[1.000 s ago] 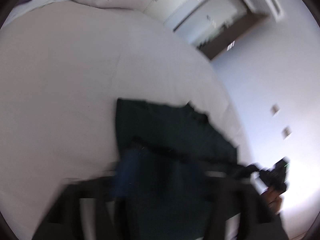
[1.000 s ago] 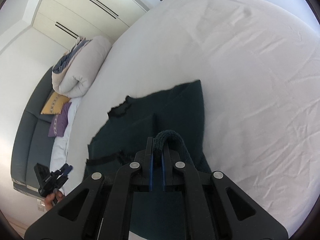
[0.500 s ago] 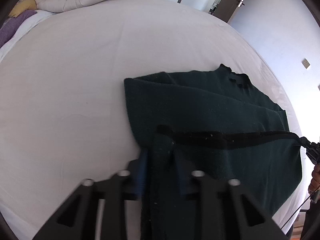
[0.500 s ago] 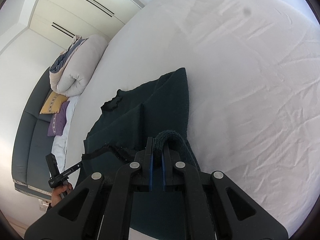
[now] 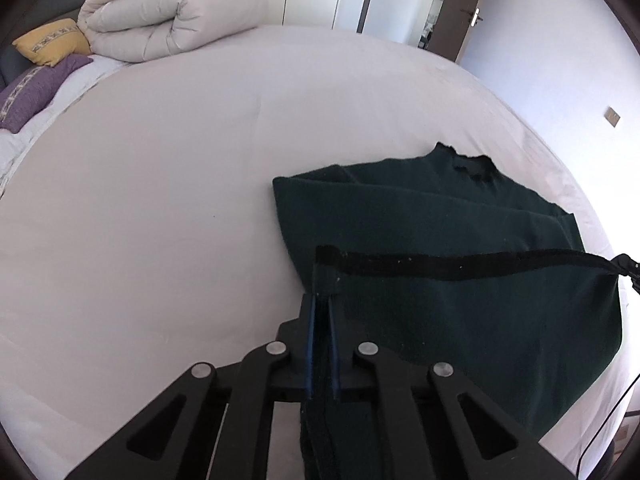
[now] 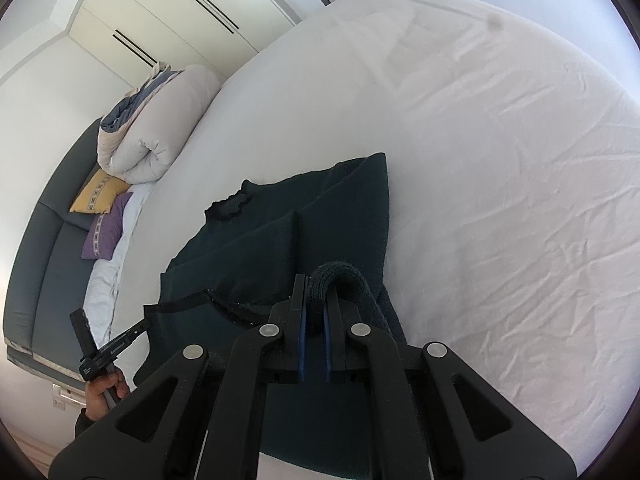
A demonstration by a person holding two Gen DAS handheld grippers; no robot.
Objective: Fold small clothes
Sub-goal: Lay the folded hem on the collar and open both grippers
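Observation:
A dark green knit sweater (image 5: 460,232) lies on the white bed (image 5: 160,200), its black collar at the far end. Its black-ribbed hem (image 5: 460,266) is lifted and stretched taut between both grippers. My left gripper (image 5: 321,300) is shut on one hem corner. My right gripper (image 6: 314,304) is shut on the other corner, where the knit loops over the fingertips. The sweater also shows in the right wrist view (image 6: 280,232), with the left gripper (image 6: 120,340) and its hand at lower left. The right gripper's tip (image 5: 626,262) shows at the left view's right edge.
A rolled cream duvet (image 5: 168,20) sits at the head of the bed with a yellow cushion (image 5: 52,46) and a purple cushion (image 5: 32,88) beside it. White wardrobes (image 6: 168,20) and a dark door (image 5: 468,4) stand behind. The bed's edge runs close by the sweater's right side.
The left gripper's view has steadied and swung toward the bed's head. The hem has been pulled straight and taut between the grippers. The right gripper has barely moved.

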